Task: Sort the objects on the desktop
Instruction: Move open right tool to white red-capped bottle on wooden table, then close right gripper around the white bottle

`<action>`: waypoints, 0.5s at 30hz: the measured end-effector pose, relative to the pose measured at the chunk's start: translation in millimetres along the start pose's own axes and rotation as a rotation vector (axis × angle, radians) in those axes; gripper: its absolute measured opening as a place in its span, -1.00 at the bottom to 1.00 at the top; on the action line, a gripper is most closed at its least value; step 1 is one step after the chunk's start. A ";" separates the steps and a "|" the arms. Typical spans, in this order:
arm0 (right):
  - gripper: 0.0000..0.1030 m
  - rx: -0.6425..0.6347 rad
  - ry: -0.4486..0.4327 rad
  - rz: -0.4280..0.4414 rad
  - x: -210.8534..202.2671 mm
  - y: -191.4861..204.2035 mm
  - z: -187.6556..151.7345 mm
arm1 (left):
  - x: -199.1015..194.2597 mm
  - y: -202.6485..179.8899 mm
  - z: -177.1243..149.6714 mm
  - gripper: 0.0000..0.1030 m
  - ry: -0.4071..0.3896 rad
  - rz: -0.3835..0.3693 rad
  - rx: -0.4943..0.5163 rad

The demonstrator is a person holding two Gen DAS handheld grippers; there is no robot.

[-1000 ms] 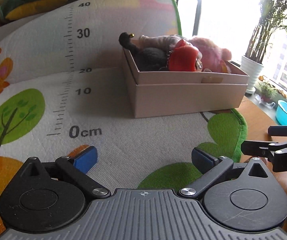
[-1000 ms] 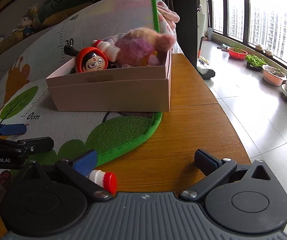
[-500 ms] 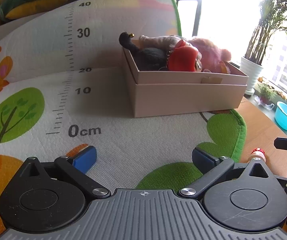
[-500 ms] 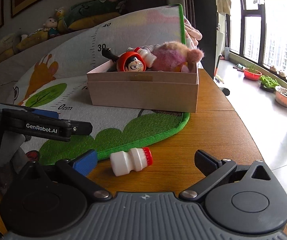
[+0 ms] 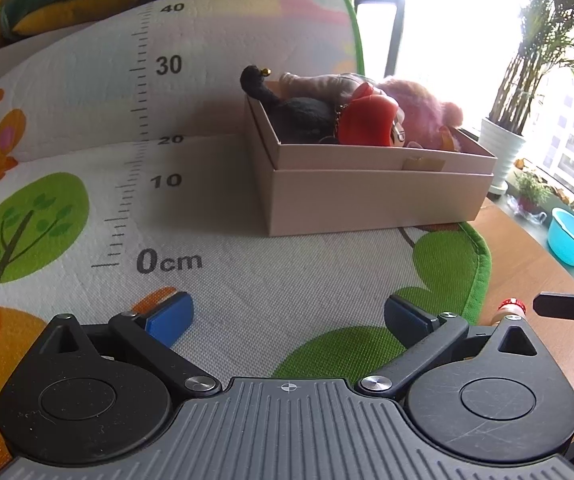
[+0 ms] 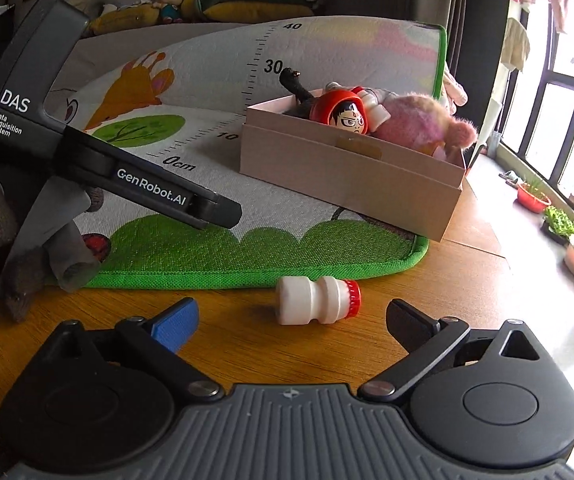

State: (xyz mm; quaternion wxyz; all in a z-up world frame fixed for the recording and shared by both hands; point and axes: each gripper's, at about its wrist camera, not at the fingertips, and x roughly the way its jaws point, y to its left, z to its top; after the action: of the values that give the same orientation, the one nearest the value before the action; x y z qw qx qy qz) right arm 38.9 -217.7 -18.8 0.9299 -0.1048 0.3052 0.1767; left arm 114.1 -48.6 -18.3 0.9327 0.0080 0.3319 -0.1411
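We see the small white plastic bottle with a red ribbed cap (image 6: 318,300) lying on its side on the brown wooden surface (image 6: 427,320), just in front of the green-edged printed play mat (image 6: 247,248), cap pointing right. From the left wrist view only its red cap (image 5: 510,305) peeks out past the mat's green border (image 5: 481,264).

Our right gripper (image 6: 291,322) sits wide open just short of the bottle, fingers on either side of it and not touching, holding nothing. Our left gripper (image 5: 287,314) hovers over the mat, also wide open and empty; in the right wrist view its dark body (image 6: 159,188) reaches over the mat's front part.

Farther back on the mat stands the pale pink cardboard box (image 6: 347,184), its right end overhanging the mat's edge. Inside the box lie a red-hooded doll head (image 6: 341,114), a fluffy pink plush toy (image 6: 419,124) and a black plush toy (image 5: 303,114).
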 end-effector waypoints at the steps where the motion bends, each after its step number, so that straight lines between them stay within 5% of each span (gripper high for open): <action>1: 0.88 0.008 0.005 0.013 0.9 -2.7 0.6 | 0.0 0.1 -0.1 1.00 0.000 0.000 0.000; 15: 0.18 0.079 0.003 0.040 5.5 -21.7 3.1 | 0.4 0.8 0.2 1.00 0.000 -0.003 0.001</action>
State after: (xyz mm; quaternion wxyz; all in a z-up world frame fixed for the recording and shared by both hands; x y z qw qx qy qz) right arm 53.2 -235.2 -17.8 0.9291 -0.0620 0.3155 0.1828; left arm 114.7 -48.0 -18.4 0.9324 0.0078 0.3321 -0.1426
